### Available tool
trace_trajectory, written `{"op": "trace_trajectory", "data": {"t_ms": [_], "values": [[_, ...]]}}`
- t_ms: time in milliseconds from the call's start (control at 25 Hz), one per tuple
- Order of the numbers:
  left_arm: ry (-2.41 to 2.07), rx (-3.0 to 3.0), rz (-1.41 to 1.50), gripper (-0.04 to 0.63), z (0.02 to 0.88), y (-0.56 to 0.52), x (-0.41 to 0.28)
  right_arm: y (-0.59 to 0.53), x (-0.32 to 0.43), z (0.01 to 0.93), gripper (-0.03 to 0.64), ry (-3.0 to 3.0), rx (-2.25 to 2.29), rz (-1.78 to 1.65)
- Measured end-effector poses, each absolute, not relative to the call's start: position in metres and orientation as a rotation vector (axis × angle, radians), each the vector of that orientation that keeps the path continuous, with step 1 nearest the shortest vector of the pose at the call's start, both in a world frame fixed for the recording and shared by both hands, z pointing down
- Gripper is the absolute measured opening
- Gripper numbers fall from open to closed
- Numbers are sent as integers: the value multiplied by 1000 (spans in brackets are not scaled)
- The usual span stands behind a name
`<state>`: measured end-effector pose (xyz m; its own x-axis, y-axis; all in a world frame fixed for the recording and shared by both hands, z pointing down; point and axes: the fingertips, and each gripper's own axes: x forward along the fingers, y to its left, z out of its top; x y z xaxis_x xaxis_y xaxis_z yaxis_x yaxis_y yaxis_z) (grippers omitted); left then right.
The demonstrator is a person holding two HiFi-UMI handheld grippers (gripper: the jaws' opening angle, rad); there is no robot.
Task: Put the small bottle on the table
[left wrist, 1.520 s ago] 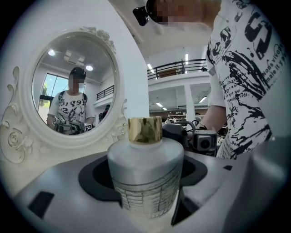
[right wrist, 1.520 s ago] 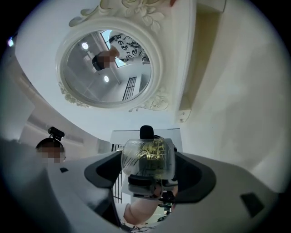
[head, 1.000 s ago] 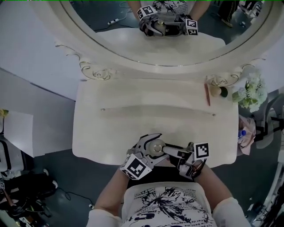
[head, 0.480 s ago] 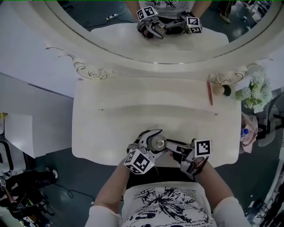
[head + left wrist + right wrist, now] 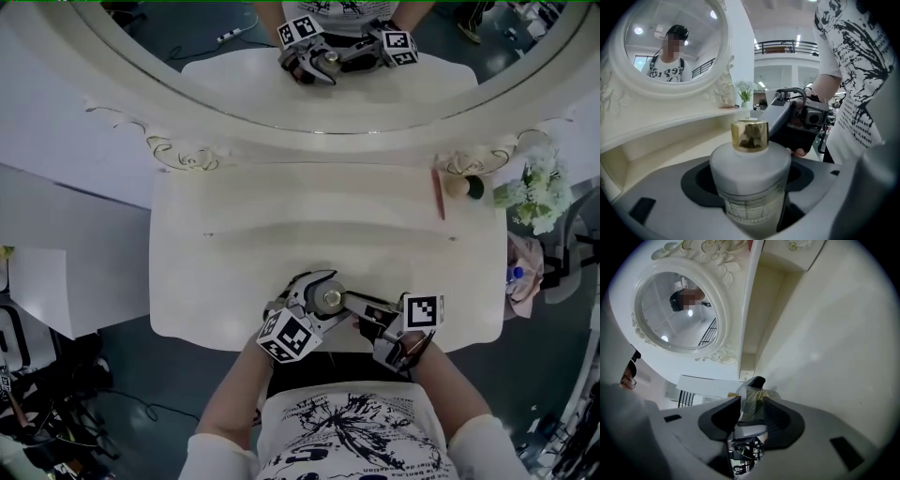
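A small white bottle (image 5: 750, 183) with a gold cap (image 5: 749, 136) stands upright between my left gripper's jaws (image 5: 751, 197), which are shut on its body. In the head view the bottle (image 5: 330, 300) is over the front edge of the cream dressing table (image 5: 281, 225), with the left gripper (image 5: 322, 298) round it. My right gripper (image 5: 345, 304) reaches in from the right. Its jaws have just been closing, and in the right gripper view its dark pads (image 5: 723, 417) sit against both sides of the gold cap (image 5: 754, 401).
A big oval mirror (image 5: 375, 84) rises behind the table and reflects both grippers. At the back right lie a red pencil (image 5: 437, 195) and a round brush (image 5: 461, 189), with white flowers (image 5: 534, 192) beside them. My torso is right behind the grippers.
Both grippers have sunk a little with the bottle toward the table's front edge. The right gripper's jaws have closed in round the gold cap.
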<state>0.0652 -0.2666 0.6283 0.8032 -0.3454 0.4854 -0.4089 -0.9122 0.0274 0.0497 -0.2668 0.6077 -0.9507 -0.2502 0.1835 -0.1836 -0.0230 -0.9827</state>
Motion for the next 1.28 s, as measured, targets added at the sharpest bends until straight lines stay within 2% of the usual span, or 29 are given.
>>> {"op": "trace_trajectory", "data": {"t_ms": [560,840,1160,1240,1280], "values": [[-686,2847,807,353,626,-263,52,-260,46,613,156,2279,-602,-2129],[-744,2912,776,353,587,-263,52,-259,50,572,133,2494,-606,-1882],[-905,2914,480,351,516,-267,38,-272,68,512,47,2546,-702,-1596],[-967,2942,404,329,496,-265,32,-274,72,502,35,2622,-745,-1469],[-1012,2949,365,276,486,-264,28,-274,73,498,31,2677,-773,-1395]]}}
